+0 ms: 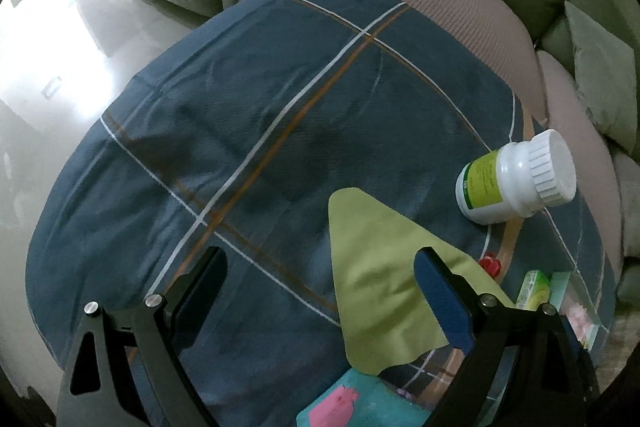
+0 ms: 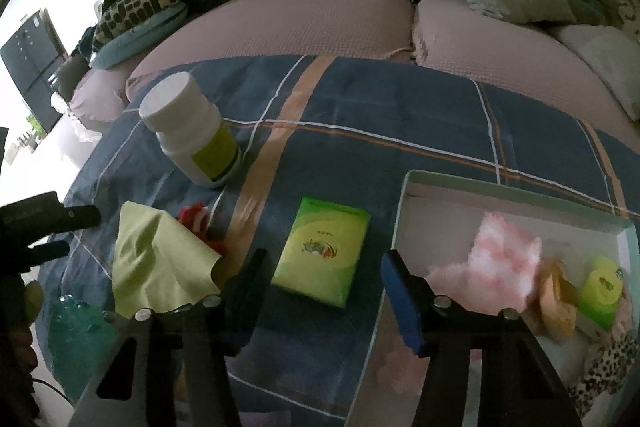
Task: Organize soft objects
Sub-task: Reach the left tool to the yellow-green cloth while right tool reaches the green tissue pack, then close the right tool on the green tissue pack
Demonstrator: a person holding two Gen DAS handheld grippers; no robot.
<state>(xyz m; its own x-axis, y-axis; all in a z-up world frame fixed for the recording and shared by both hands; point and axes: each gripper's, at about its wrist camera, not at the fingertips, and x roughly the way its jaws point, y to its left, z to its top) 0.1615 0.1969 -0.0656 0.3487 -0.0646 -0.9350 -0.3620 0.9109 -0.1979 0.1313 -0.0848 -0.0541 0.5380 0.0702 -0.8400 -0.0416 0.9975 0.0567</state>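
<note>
A yellow-green cloth (image 1: 380,275) lies on the blue plaid table cover (image 1: 260,131), under the right finger of my open, empty left gripper (image 1: 320,283). The right wrist view shows the cloth (image 2: 156,259) at the left with a small red soft item (image 2: 196,219) beside it. My right gripper (image 2: 320,283) is open and empty above a green tissue pack (image 2: 320,255). A white box (image 2: 516,195) at the right holds a pink fluffy item (image 2: 496,259), a tan item (image 2: 556,299), another green pack (image 2: 600,291) and a leopard-print item (image 2: 608,367).
A white pill bottle (image 1: 516,179) with a green label stands on the cover near the cloth; it also shows in the right wrist view (image 2: 192,131). A teal item (image 2: 76,331) lies at the near left edge. A sofa (image 2: 320,11) with cushions runs behind the table.
</note>
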